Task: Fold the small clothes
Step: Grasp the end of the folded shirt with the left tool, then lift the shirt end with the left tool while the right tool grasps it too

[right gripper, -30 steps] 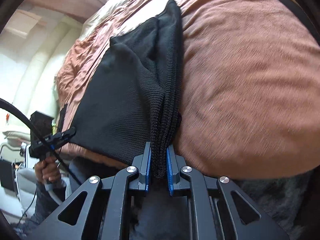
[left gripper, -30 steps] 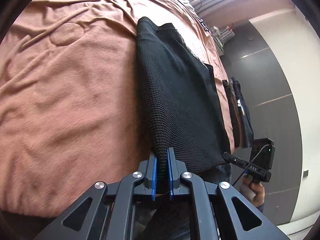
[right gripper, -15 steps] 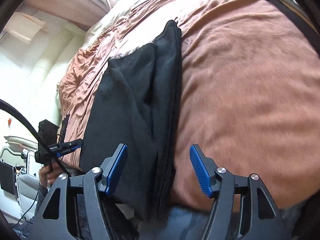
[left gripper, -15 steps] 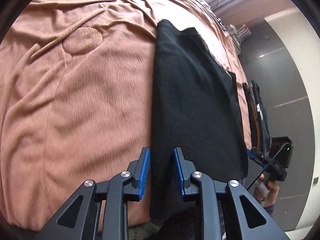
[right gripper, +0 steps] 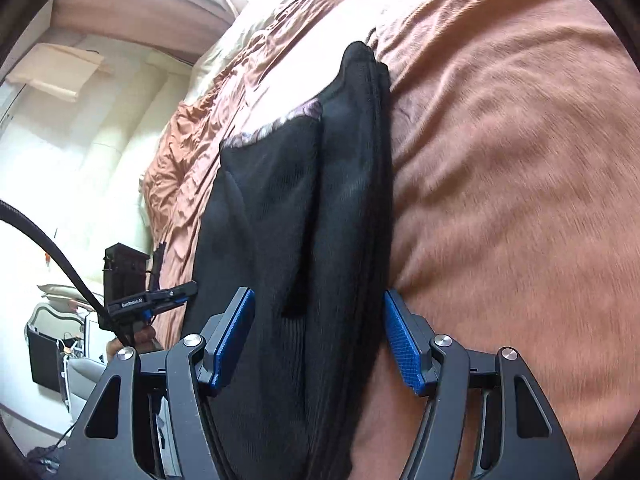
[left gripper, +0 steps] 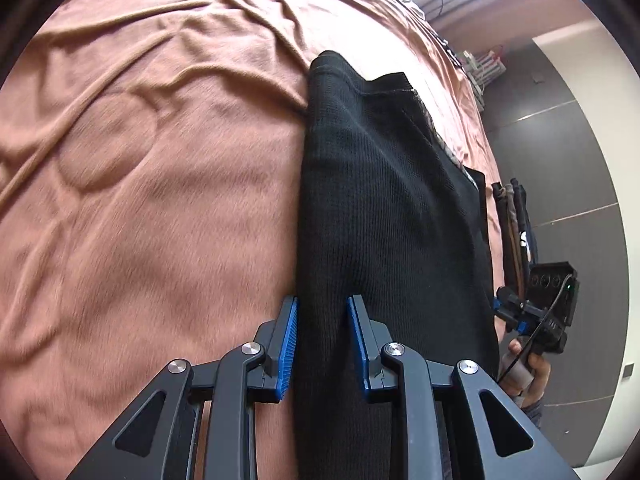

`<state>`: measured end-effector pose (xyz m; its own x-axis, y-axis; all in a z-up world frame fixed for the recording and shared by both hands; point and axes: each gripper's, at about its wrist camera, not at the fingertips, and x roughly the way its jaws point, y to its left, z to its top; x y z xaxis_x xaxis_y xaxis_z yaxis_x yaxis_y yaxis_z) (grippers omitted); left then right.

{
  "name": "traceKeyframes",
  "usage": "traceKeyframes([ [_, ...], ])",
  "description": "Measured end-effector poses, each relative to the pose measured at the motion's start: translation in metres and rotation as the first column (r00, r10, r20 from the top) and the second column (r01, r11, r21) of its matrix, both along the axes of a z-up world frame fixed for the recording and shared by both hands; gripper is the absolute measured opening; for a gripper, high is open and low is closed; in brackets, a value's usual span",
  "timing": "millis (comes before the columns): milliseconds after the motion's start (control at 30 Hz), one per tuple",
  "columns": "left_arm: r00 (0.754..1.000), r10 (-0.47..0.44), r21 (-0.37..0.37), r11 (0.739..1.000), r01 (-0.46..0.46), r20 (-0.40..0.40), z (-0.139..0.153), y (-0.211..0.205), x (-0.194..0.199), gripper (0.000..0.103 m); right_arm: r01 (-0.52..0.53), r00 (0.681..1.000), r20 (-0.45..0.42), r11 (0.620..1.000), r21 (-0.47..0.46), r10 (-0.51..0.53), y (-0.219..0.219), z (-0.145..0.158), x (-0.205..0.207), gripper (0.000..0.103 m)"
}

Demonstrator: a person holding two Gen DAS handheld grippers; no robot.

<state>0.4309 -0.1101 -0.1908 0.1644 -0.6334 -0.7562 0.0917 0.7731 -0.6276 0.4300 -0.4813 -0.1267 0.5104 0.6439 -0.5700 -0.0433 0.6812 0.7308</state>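
**Both grippers apart over the folded garment**

The left gripper (left gripper: pixel 322 344) stands narrowly parted, the right gripper (right gripper: pixel 318 336) wide, each straddling the black knit garment (left gripper: pixel 380 216) without clamping it. The garment lies folded, centre frame, on the brown bedspread (left gripper: pixel 152 184).

Both wrist views face the black garment (left gripper: pixel 384 208) closely.

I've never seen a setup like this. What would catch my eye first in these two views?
A black knit garment lies folded in a long strip across a rust-brown bedspread, dark against the warm cloth. In front of each camera a hand-held gripper with blue pads stands open around the near end of the strip: the left hand-held gripper narrowly, the right hand-held gripper much wider.
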Motion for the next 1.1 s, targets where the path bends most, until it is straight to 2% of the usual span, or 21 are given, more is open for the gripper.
traceKeyframes([
  [200,1.0,0.0,-0.012,1.0,0.0,-0.005,0.0,-0.007,0.025,0.026,-0.01,1.0,0.019,0.999,0.036,0.009,-0.004,-0.008,0.031,0.063],
  [400,1.0,0.003,-0.034,0.999,-0.003,-0.006,-0.002,-0.01,0.049,0.026,-0.043,0.999,0.03,0.999,0.017,0.042,0.001,-0.011,0.055,0.063],
  [767,0.998,0.056,-0.091,0.994,-0.054,0.016,-0.001,-0.002,0.087,0.026,-0.073,0.995,0.065,0.997,0.004,0.073,0.002,-0.01,0.071,0.063],
  [1100,0.996,0.088,-0.106,0.991,-0.086,0.01,-0.008,-0.011,0.125,0.026,-0.06,0.997,0.043,0.998,-0.014,0.06,0.007,-0.01,0.095,0.041],
])
